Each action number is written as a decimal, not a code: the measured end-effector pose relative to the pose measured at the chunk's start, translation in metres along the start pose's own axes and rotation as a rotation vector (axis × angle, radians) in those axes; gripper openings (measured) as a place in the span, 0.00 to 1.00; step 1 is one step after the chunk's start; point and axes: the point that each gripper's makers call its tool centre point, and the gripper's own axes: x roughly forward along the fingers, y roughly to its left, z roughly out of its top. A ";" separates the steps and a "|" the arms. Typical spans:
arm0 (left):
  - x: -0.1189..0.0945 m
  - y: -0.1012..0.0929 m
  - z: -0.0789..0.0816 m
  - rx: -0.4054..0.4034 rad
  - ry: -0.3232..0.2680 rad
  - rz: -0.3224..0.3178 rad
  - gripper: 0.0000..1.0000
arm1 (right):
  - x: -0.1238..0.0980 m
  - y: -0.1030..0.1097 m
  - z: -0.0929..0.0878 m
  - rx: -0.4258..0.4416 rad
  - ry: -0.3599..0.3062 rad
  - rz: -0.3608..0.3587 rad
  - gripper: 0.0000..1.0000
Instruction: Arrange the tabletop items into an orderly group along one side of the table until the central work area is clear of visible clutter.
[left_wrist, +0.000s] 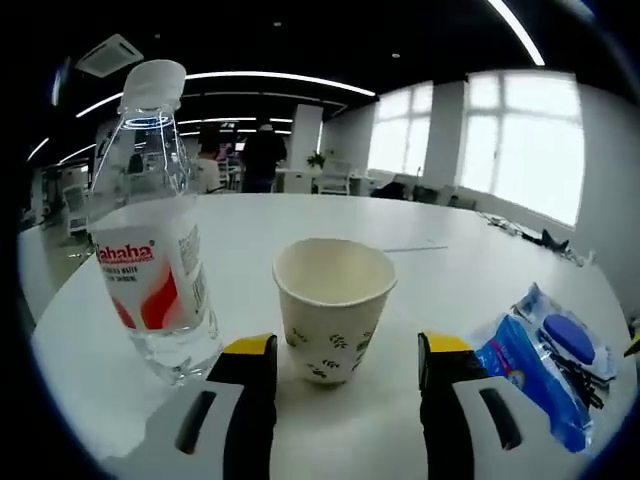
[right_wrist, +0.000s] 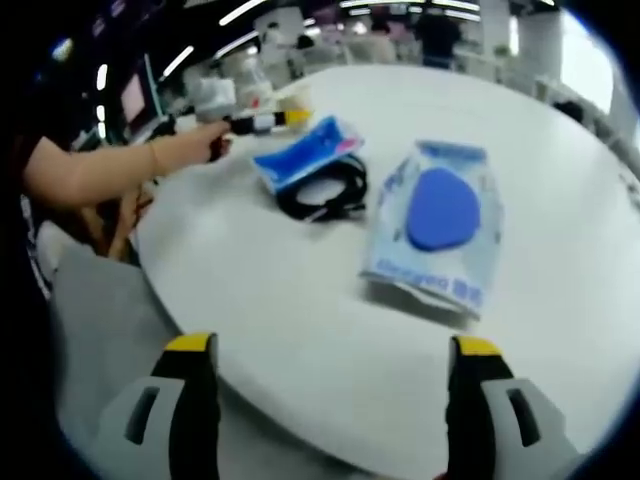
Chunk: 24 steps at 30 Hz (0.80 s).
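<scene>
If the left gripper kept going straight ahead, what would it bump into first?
Most likely the paper cup. It stands right ahead of the open left gripper, centred between the two jaws. The water bottle sits off to the left of that line, so it would probably be missed.

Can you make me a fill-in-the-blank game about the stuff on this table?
1. The paper cup stands between the jaws of the ____ gripper.
2. The water bottle has a ____ cap.
3. The black cable lies coiled beside the blue ____.
4. The table is ____ in colour.

Missing words: left; white; packet; white
</scene>
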 end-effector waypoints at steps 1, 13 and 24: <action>-0.001 -0.001 -0.001 -0.004 0.007 -0.002 0.60 | 0.000 0.000 0.001 -0.001 -0.005 0.001 0.93; -0.024 -0.021 -0.013 -0.048 0.071 -0.071 0.90 | -0.003 -0.002 0.026 -0.021 -0.074 0.002 0.94; -0.052 -0.040 -0.013 -0.053 0.080 -0.114 1.00 | -0.002 -0.002 0.048 -0.043 -0.131 0.022 0.94</action>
